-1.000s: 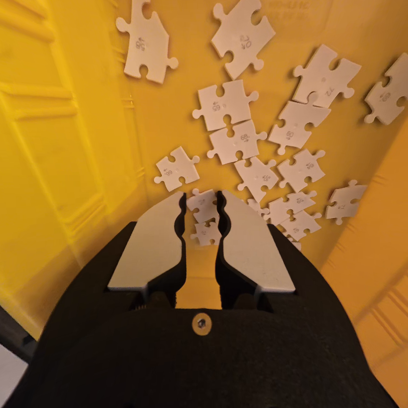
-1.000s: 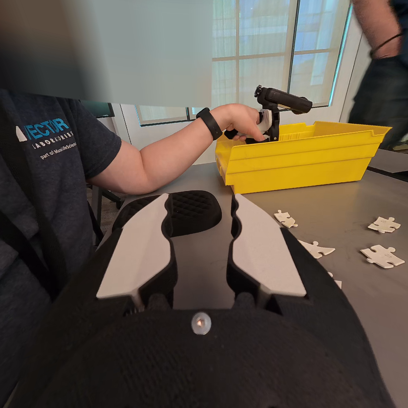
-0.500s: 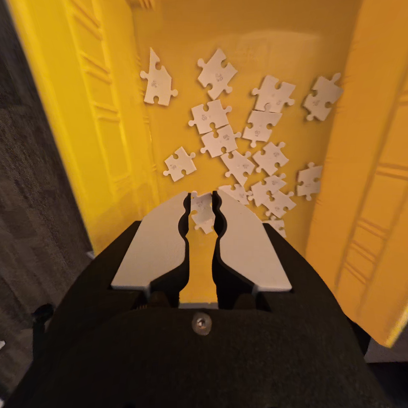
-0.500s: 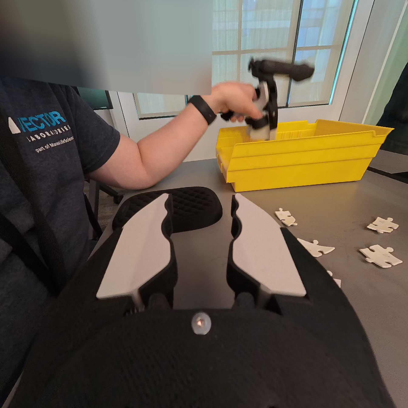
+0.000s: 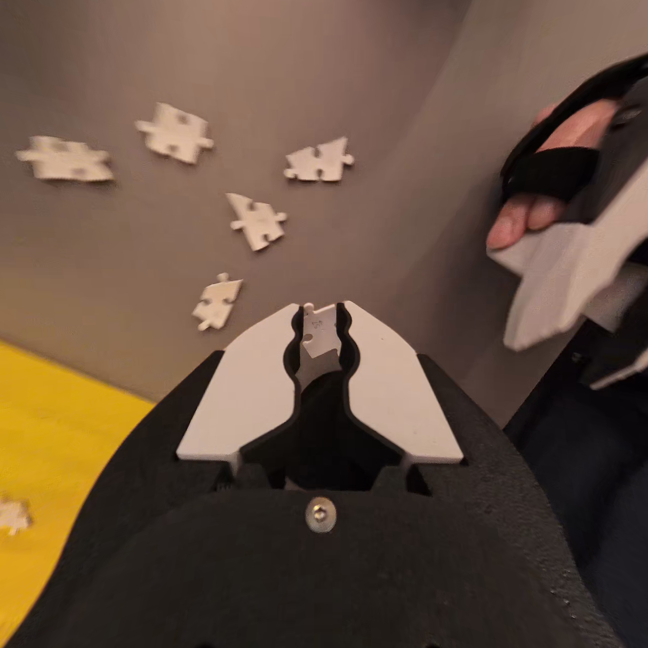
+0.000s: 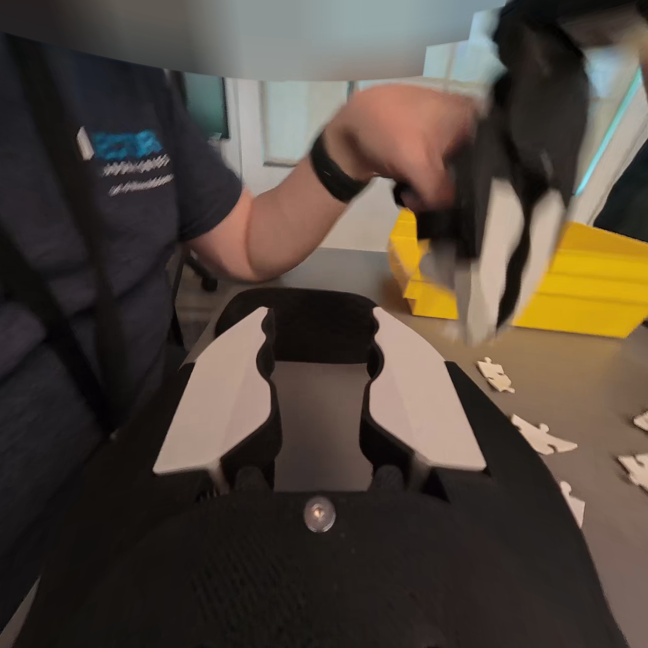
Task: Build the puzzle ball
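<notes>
My left gripper (image 5: pixel 319 309) is shut on a white puzzle piece (image 5: pixel 321 333), held above the grey table (image 5: pixel 315 87). Several loose white pieces lie on the table ahead, the nearest (image 5: pixel 217 301) just left of the fingertips. In the right wrist view the left gripper (image 6: pixel 480 333) hangs blurred in front of the yellow bin (image 6: pixel 578 280), fingers pointing down. My right gripper (image 6: pixel 322 315) is open and empty, low over the table. It also shows at the right edge of the left wrist view (image 5: pixel 578 280).
A black textured pad (image 6: pixel 298 329) lies on the table just beyond my right fingertips. Loose pieces (image 6: pixel 494 375) (image 6: pixel 540 438) lie to the right. The bin (image 5: pixel 52 420) fills the left view's lower left, with a piece (image 5: pixel 12 519) inside. A seated person is at left.
My left gripper has closed on a puzzle piece, lifted out of the yellow bin and swung over the grey table towards the right gripper. The right gripper has stayed open and shifted slightly.
</notes>
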Action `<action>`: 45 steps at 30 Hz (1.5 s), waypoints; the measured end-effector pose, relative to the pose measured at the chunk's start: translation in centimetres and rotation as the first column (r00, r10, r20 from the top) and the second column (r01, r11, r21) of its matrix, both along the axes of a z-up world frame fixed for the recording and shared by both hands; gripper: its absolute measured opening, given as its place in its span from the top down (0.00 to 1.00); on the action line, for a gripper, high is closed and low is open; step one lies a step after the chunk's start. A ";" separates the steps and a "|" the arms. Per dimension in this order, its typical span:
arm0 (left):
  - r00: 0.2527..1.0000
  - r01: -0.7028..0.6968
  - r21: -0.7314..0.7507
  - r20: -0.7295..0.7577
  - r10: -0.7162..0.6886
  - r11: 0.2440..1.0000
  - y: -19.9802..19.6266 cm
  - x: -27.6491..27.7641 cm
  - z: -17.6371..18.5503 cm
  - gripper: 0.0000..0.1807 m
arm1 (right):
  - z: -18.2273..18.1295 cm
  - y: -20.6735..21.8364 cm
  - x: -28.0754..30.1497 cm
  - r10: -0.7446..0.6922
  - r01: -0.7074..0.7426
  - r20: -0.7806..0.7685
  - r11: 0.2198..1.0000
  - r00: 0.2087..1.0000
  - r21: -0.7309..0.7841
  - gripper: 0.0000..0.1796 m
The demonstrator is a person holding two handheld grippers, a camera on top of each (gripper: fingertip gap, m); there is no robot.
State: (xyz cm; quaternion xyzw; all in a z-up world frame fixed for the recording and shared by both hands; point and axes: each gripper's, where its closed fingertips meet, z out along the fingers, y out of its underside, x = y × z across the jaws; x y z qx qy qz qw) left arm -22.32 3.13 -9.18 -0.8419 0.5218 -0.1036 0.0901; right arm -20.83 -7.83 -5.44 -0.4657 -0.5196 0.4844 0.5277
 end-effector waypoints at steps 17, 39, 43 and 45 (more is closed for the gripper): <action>0.987 0.032 -0.023 -0.155 -0.035 0.999 0.4 0.6 -6.4 0.87 | -0.5 -0.6 0.0 0.013 -0.013 0.046 1.000 0.999 0.015 0.71; 0.790 -0.497 0.467 -0.106 0.604 0.732 15.4 -27.1 3.5 0.77 | -0.3 -0.3 0.0 0.010 -0.010 0.030 1.000 1.000 -0.015 0.71; 0.767 -0.413 0.538 -0.229 0.599 0.735 15.7 -27.9 3.0 0.79 | -0.3 -0.2 0.1 0.011 -0.011 0.024 1.000 1.000 -0.026 0.71; 0.794 -0.411 0.495 -0.219 0.568 0.765 15.5 -27.0 2.2 0.81 | -0.1 -0.1 0.1 0.010 -0.010 0.014 0.999 1.000 -0.041 0.71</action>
